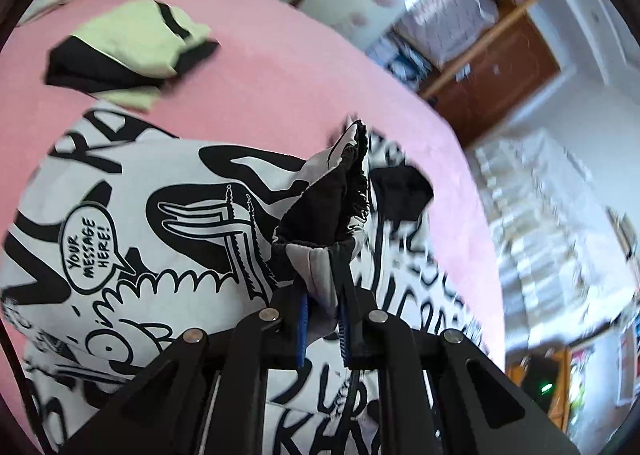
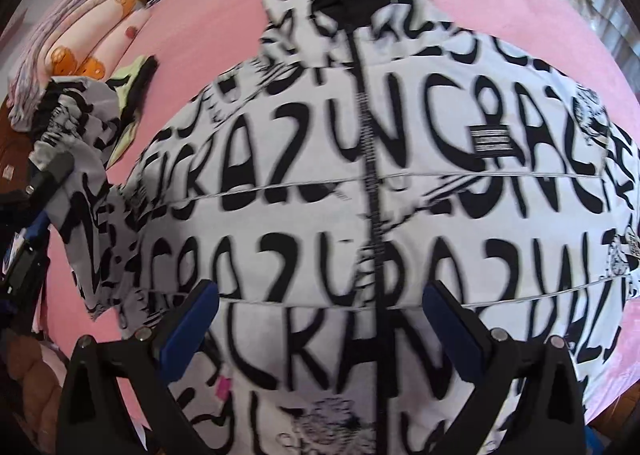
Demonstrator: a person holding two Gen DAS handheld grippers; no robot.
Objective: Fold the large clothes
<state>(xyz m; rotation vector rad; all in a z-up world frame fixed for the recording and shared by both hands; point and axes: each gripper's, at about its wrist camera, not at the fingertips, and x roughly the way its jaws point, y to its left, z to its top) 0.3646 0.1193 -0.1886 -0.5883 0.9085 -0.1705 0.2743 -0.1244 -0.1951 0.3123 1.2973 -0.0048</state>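
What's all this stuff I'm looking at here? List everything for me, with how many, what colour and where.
Puffy zip-up jacket with black lettering: one, white and black, spread front-up on the bed.
Jacket sleeve cuff: one, black-lined, pinched in the left gripper.
Folded clothes pile: one, pale green and black, on the bed beyond the jacket.
Pink bedsheet: one, pink, under everything.
Folded quilts with orange print: one stack, pink and lilac, at the bed's far edge.
Wooden wardrobe: one, brown, against the wall.
Left gripper: one, black with blue pads, shut on the cuff.
Right gripper: one, black with blue pads, open above the jacket's lower front.
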